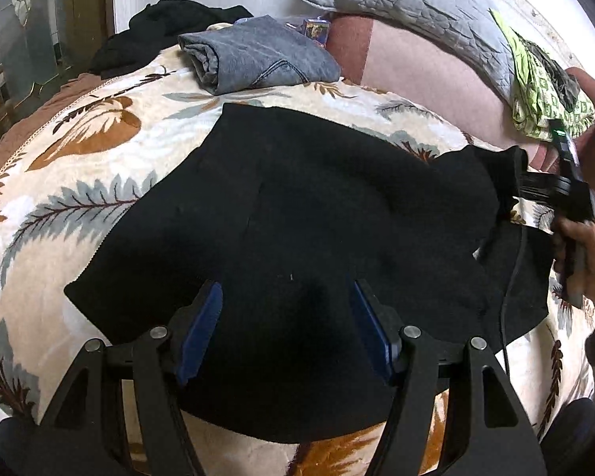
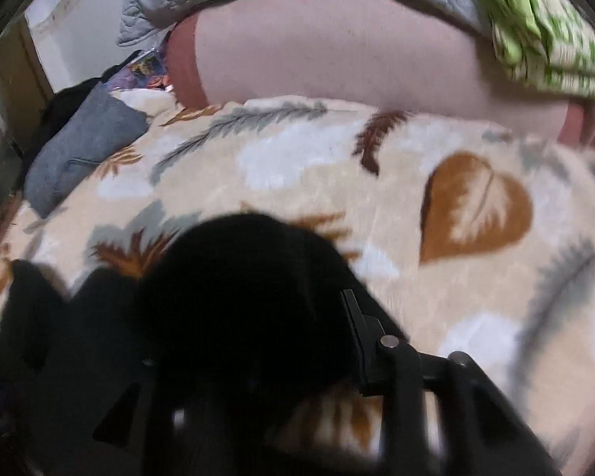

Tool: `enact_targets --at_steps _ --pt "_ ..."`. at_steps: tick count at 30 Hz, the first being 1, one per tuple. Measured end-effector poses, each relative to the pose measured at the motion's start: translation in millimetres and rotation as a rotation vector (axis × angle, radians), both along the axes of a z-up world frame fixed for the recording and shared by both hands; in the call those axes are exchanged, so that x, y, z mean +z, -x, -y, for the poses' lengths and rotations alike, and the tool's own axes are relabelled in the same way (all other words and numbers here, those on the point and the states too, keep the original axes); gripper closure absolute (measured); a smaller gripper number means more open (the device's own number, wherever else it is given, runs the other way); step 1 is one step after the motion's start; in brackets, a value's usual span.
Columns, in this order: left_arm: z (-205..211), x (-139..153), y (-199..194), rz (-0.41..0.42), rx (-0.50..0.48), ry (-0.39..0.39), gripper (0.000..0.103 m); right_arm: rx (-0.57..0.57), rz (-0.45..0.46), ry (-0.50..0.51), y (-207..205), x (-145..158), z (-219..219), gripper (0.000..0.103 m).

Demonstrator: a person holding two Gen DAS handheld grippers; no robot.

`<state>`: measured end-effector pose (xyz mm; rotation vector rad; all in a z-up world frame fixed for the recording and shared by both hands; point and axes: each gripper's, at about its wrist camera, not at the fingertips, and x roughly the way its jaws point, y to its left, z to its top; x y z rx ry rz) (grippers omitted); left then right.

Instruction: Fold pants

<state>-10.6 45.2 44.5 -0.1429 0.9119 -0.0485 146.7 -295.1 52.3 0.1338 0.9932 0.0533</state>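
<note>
Lying spread over the leaf-patterned blanket, the black pants sit under the left gripper, which hangs low above their near part with its blue pads wide apart and gripping nothing. At the pants' right edge the person's right hand holds the right gripper sideways, its jaws pinched onto a raised fold of the black cloth. The right wrist view is blurred, with dark fabric bunched between its fingers.

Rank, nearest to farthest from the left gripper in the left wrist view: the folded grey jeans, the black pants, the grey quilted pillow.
1. Black pants: directly under the left gripper.
2. Folded grey jeans: beyond, centre-left on the leaf-print blanket.
3. Grey quilted pillow: farthest, upper right by the wall.
</note>
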Motion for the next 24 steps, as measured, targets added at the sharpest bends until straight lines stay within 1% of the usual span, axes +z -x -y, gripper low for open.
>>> enact_targets --at_steps 1,2,3,4,6,8,11,13,14,17,18,20,21,22,23,24 --pt "0.2 -0.8 0.3 -0.003 0.000 0.003 0.037 0.003 0.015 -0.015 10.4 7.3 5.3 0.055" --pt "0.1 -1.1 0.5 -0.004 0.001 0.005 0.037 0.002 0.031 -0.027 22.9 15.6 12.1 0.047" --pt "-0.1 -1.0 1.2 -0.002 0.001 0.007 0.037 -0.002 0.057 -0.034 41.7 26.6 22.4 0.035" --pt "-0.3 -0.8 1.8 -0.001 0.001 0.009 0.037 -0.005 0.078 -0.033 56.4 33.7 30.4 0.031" --pt "-0.2 -0.7 2.5 -0.001 0.002 0.013 0.037 -0.025 0.090 -0.011 82.7 40.6 46.8 0.030" --pt "0.4 -1.1 2.8 -0.003 0.004 0.015 0.037 -0.058 0.056 0.008 105.2 35.6 63.2 0.030" --pt "1.8 -1.5 3.6 -0.005 0.009 0.019 0.037 -0.080 -0.007 0.005 126.8 16.2 74.6 0.031" --pt "4.1 -1.2 4.6 -0.010 0.008 0.024 0.037 -0.101 -0.039 0.006 134.2 -0.2 77.4 0.031" --pt "4.8 -0.6 5.0 -0.012 0.005 0.026 0.037 -0.111 -0.049 -0.011 134.9 -5.8 80.1 0.031" --pt "6.9 3.2 8.4 -0.002 -0.005 0.016 0.037 -0.125 -0.048 -0.133 131.2 -19.9 78.5 0.037" --pt "6.9 4.5 9.5 0.004 -0.003 0.010 0.037 -0.125 -0.050 -0.151 126.9 -25.7 74.6 0.038" --pt "5.5 4.7 10.1 0.003 0.006 0.008 0.037 -0.157 -0.033 -0.101 122.0 -32.0 66.5 0.040" --pt "4.8 4.3 10.1 -0.003 0.011 0.015 0.037 -0.170 -0.013 -0.073 120.5 -31.8 61.6 0.049" --pt "3.3 3.8 10.6 -0.011 0.016 0.023 0.037 -0.167 -0.003 -0.068 119.0 -31.1 58.4 0.073" --pt "2.2 3.3 11.7 -0.014 0.019 0.028 0.037 -0.151 0.001 -0.092 118.8 -29.3 55.6 0.092" --pt "0.9 3.5 12.7 -0.017 0.021 0.031 0.037 -0.145 -0.001 -0.116 121.4 -24.3 53.3 0.098"
